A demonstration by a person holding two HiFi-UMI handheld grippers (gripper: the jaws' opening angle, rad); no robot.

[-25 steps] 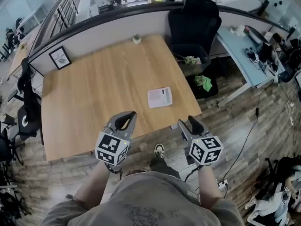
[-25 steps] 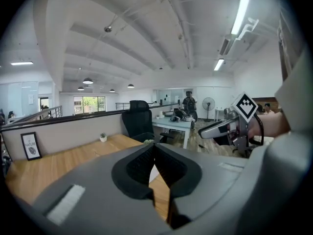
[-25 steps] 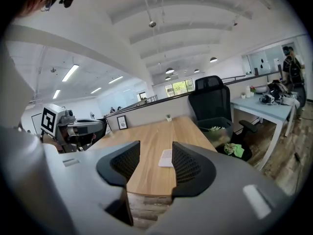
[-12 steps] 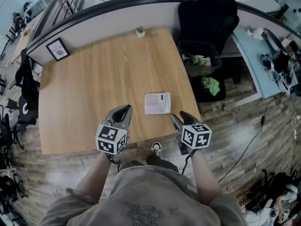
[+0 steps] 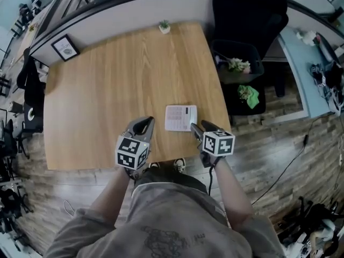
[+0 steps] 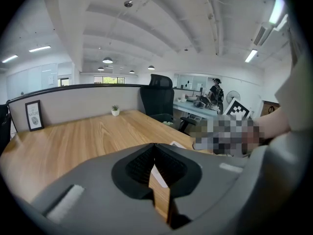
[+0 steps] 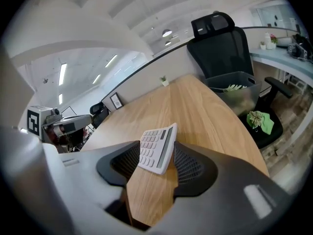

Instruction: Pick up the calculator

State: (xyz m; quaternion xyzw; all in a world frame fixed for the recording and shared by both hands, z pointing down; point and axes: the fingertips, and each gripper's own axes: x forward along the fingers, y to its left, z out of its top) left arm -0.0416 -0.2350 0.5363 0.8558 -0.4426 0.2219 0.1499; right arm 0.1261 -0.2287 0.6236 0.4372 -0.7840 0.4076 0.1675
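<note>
Desk [image 5: 107, 79]: over the last second I've closed in on its near edge. Calculator [image 5: 180, 117] lies flat on the near-right part, unmoved. Right gripper [image 5: 195, 129] is now just beside its near-right corner, jaws apart and framing it, probably not touching yet. Left gripper [image 5: 144, 123] has tips together, empty. Grasp comes next.

Grey T-shirt [image 5: 161, 224], with grey left hand-held gripper [image 5: 144, 123] and right hand-held gripper [image 5: 194, 129] bearing black-and-white cubes [image 5: 131, 152].
</note>
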